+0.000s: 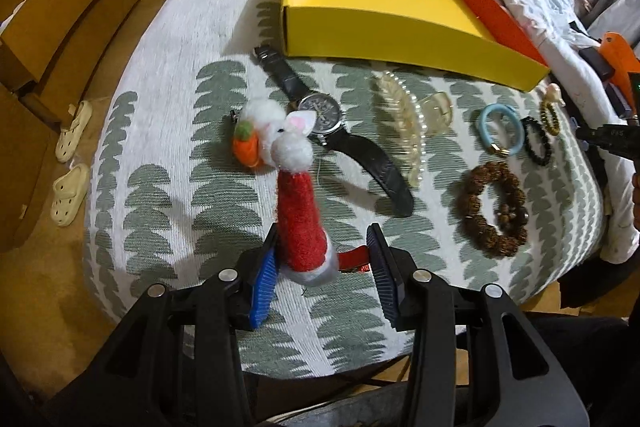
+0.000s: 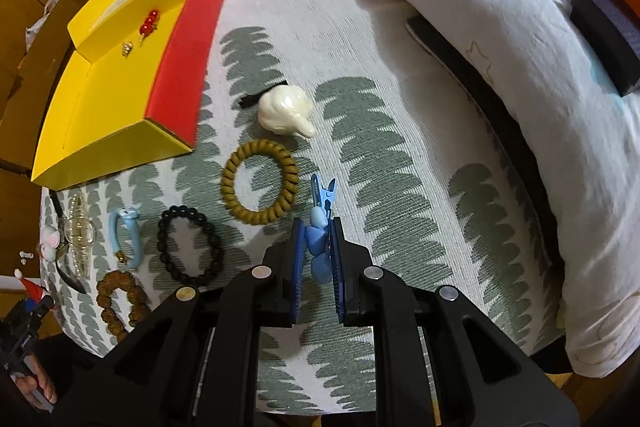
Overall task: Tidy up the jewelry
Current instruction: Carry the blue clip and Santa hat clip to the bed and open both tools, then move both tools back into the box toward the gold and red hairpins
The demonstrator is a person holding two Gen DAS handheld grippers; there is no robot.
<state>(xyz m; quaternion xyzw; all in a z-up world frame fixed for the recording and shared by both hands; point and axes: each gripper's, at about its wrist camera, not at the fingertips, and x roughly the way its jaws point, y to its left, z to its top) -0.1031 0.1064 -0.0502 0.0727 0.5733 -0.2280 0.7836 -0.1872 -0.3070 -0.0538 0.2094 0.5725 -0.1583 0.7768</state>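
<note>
Jewelry on bedspread: three bead bracelets, one watch, two hair clips.

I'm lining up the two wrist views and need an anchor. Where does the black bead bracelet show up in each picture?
Left wrist view: the black bead bracelet lies far right, between the light blue ring and the olive coil ring.
Right wrist view: the bracelet lies left of centre, below and left of the coil ring.
Shared landmark: the yellow box.
</note>
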